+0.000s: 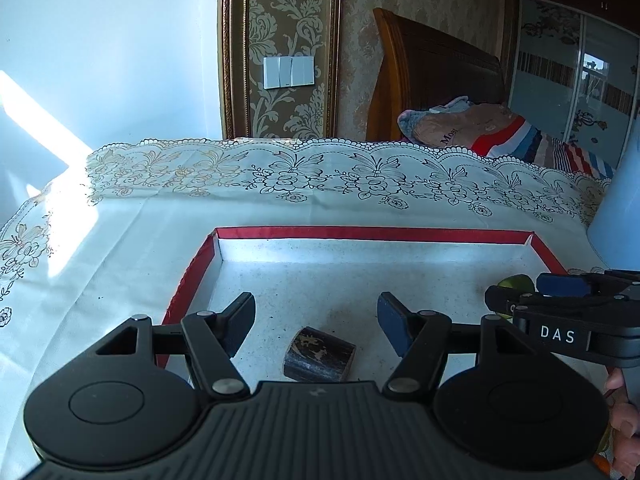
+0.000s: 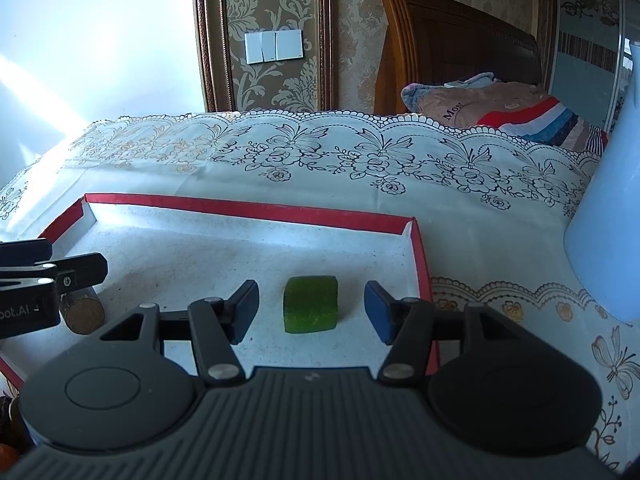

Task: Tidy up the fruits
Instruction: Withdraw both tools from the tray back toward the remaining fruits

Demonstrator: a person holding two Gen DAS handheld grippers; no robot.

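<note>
Two pieces in red-rimmed tray (image 2: 256, 210) | right tool (image 2: 310, 310) spread, green piece (image 2: 311, 305) lies free between pads, lower centre | left tool (image 1: 316, 320) spread above dark piece (image 1: 320, 354) | step: placing done, I judge | next: fetch more fruit.

Two pieces in my tray (image 2: 248, 209), one per gripper.
Between my left gripper's (image 1: 316, 322) jaws lies the dark cylinder (image 1: 319, 355); between my right gripper's (image 2: 310, 307) jaws, the green block (image 2: 311, 305). Tablecloth (image 2: 360, 184) beyond.

bright sunlight from left | wall (image 1: 100, 60) glare | fisheye-bent edges | sharp
</note>
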